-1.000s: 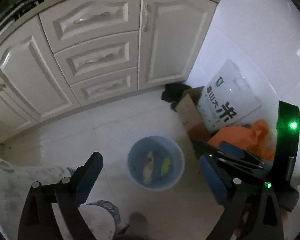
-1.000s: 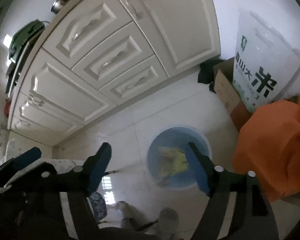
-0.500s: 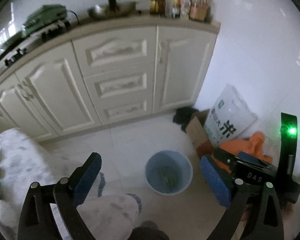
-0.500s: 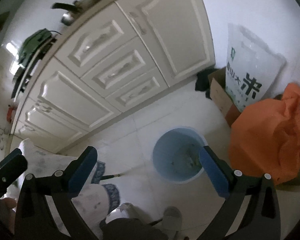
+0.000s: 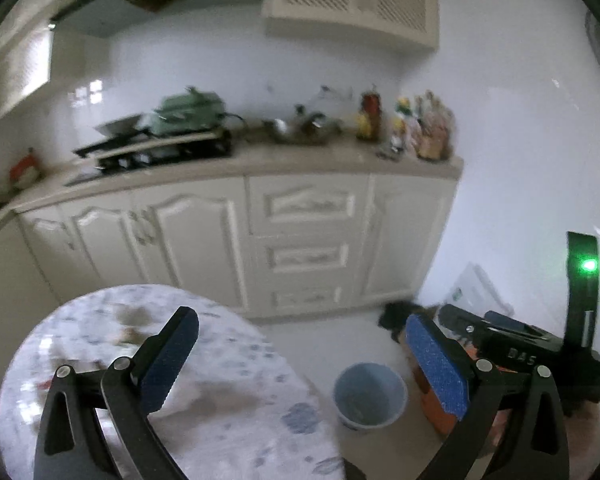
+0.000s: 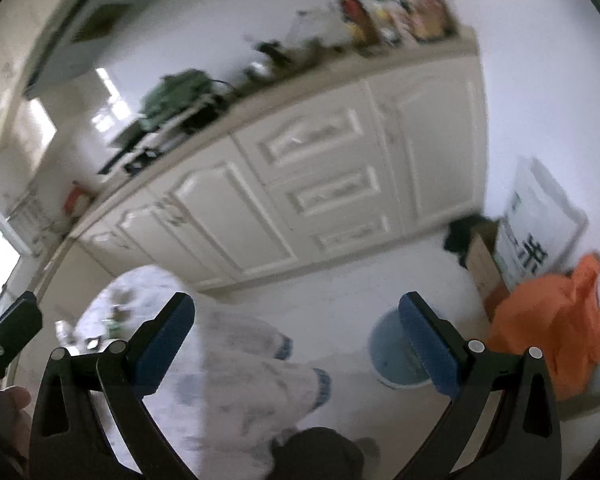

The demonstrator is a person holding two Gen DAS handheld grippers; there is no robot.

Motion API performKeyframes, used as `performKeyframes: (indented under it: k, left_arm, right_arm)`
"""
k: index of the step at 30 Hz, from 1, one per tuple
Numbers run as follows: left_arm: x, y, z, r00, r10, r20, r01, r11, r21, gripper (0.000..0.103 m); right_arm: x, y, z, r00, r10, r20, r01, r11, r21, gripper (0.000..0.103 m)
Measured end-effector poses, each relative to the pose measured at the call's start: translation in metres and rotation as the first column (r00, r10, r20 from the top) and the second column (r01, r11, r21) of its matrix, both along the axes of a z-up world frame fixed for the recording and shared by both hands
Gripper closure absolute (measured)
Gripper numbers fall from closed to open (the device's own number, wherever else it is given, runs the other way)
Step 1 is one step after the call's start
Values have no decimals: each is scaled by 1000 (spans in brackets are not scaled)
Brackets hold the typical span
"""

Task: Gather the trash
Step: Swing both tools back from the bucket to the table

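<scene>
- The left gripper (image 5: 302,354) and the right gripper (image 6: 296,340) are both standing wide apart with nothing between the pads; the jaws have just been opening.
- Bare floor (image 5: 320,344) is lying between the round table (image 5: 228,432) edge and the cabinets (image 5: 308,240).
- The blue bin (image 5: 370,394) is sitting on the floor, just beside the orange bag (image 6: 552,320) — its contents are too blurred to tell.

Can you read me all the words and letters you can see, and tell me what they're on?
"DAS": on the black body of the right tongs, seen from the left camera.
"米": big black character on the white sack; the smaller characters beside it are too blurred to read.
Green logo on the sack: too blurred.
Bottles on the counter: labels too blurred.
</scene>
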State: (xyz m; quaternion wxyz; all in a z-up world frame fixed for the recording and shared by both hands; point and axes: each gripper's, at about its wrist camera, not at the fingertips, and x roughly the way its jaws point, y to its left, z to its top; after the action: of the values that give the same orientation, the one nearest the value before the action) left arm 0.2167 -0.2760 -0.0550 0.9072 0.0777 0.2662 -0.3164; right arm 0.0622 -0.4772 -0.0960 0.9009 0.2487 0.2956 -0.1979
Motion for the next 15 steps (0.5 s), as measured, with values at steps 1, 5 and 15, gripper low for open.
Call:
performKeyframes:
  k: [1,5,15]
  left_arm:
    - [-13,24,7,1000,11,9,-11,1000,-10,1]
    - [-53,77,14,994,93,58,-90,995,-46,1]
    - [-137,184,30,948,295,120,-283,953,-108,1]
  right_arm:
    - [4,12,9,1000,22,13,-22,1000,-14,0]
    - [15,51,35,995,91,48,-87,994,-62,0]
    - [42,152,77,955,282,93,-261,947,-185,0]
